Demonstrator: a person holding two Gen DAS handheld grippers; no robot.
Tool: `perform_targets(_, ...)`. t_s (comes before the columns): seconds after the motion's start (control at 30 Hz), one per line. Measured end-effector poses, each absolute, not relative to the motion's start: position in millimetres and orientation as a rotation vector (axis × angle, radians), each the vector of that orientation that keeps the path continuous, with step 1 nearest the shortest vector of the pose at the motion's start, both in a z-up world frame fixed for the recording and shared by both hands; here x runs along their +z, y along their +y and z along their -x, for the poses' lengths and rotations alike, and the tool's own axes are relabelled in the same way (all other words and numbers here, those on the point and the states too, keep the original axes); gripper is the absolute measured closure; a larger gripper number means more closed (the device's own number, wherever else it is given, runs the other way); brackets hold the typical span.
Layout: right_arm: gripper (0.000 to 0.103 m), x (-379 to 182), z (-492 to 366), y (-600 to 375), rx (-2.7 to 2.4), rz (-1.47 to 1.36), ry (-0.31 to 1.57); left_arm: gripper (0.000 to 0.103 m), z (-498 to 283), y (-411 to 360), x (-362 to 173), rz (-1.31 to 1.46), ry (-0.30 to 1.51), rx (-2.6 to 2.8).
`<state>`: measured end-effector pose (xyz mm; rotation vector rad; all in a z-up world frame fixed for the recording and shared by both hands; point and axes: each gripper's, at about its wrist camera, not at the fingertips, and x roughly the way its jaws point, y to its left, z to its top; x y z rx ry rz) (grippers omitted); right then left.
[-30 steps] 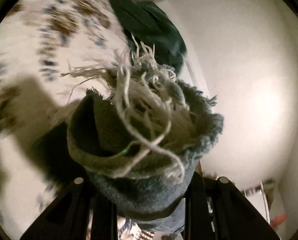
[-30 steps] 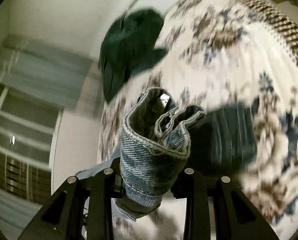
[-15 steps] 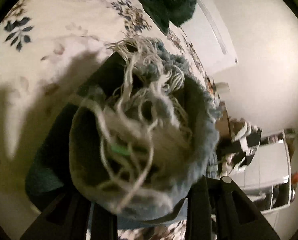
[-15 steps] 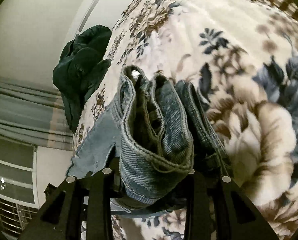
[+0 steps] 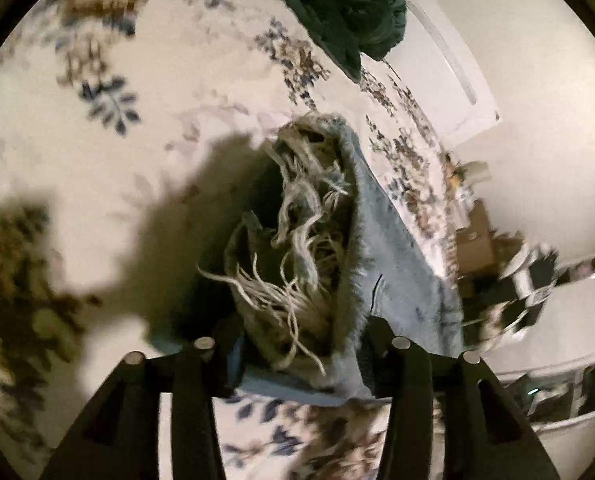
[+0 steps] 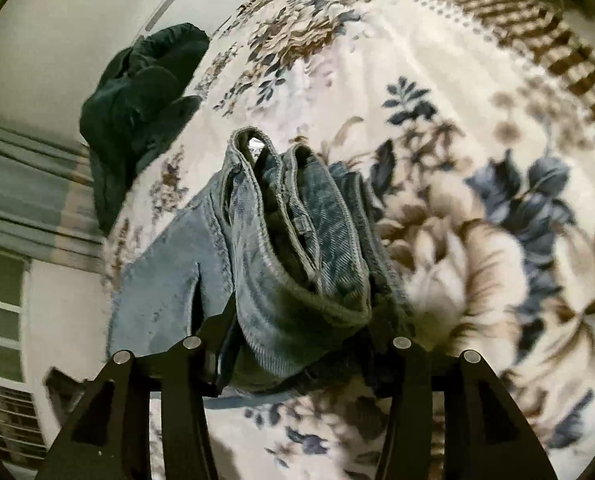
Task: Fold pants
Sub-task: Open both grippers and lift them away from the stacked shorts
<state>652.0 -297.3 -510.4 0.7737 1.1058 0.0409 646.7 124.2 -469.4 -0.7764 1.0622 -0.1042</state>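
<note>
Light blue jeans lie on a floral bedspread. My left gripper point(image 5: 297, 340) is shut on the frayed hem end point(image 5: 297, 248) of the jeans, with loose white threads hanging out; the leg point(image 5: 401, 276) trails to the right. My right gripper point(image 6: 297, 336) is shut on the bunched waistband end point(image 6: 297, 224), held just above the bedspread; more denim point(image 6: 161, 280) spreads to the left below it.
The floral bedspread point(image 5: 117, 160) point(image 6: 477, 220) fills both views. A dark green garment point(image 5: 349, 4) point(image 6: 137, 96) lies bunched at the bed's far edge by the wall. Boxes and furniture point(image 5: 497, 248) stand beyond the bed. Curtains point(image 6: 17, 184) hang at left.
Both grippers have swung down toward the bedspread with the jeans in them. The denim now trails flatter across the bed, and the green garment sits farther off in both views.
</note>
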Motion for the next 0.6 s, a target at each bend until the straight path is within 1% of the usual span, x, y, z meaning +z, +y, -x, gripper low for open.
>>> perform_targets(0.03, 0.050, -504, -650, -295, 0.027, -0.733, 1.109, 0.050, -643, 121, -460, 0.709, 1.068, -0.081)
perform_targets(0.07, 0.050, -498, -647, -291, 0.010, -0.676, 1.113, 0.044, -638, 118, -450, 0.646, 1.073, -0.063)
perform_targets(0.1, 0.050, -487, -645, -284, -0.008, -0.601, 1.114, 0.034, -633, 114, -441, 0.584, 1.078, -0.045)
perform_targets(0.13, 0.048, -476, -643, -275, -0.029, -0.517, 1.116, 0.029, -631, 109, -432, 0.521, 1.082, -0.031)
perform_targets(0.17, 0.048, -468, -637, -270, -0.045, -0.467, 1.120, 0.019, -630, 104, -425, 0.461, 1.082, -0.022)
perform_targets(0.2, 0.048, -457, -634, -258, -0.059, -0.386, 1.121, 0.014, -627, 97, -416, 0.391, 1.076, -0.014)
perform_targets(0.27, 0.039, -439, -626, -242, -0.078, -0.279, 1.123, 0.008, -622, 84, -401, 0.285, 1.067, -0.001)
perform_targets(0.33, 0.013, -423, -617, -229, -0.079, -0.212, 1.120, 0.008, -614, 74, -387, 0.227, 1.068, 0.001)
perform_targets(0.4, 0.005, -405, -606, -217, -0.098, -0.145, 1.112, 0.008, -607, 64, -374, 0.179, 1.065, -0.011)
perform_targets(0.47, 0.000, -388, -595, -212, -0.115, -0.109, 1.099, 0.008, -598, 55, -361, 0.131, 1.064, -0.011)
perform_targets(0.6, 0.000, -348, -571, -208, -0.145, -0.060, 1.065, 0.008, -574, 40, -323, 0.087, 1.029, 0.008)
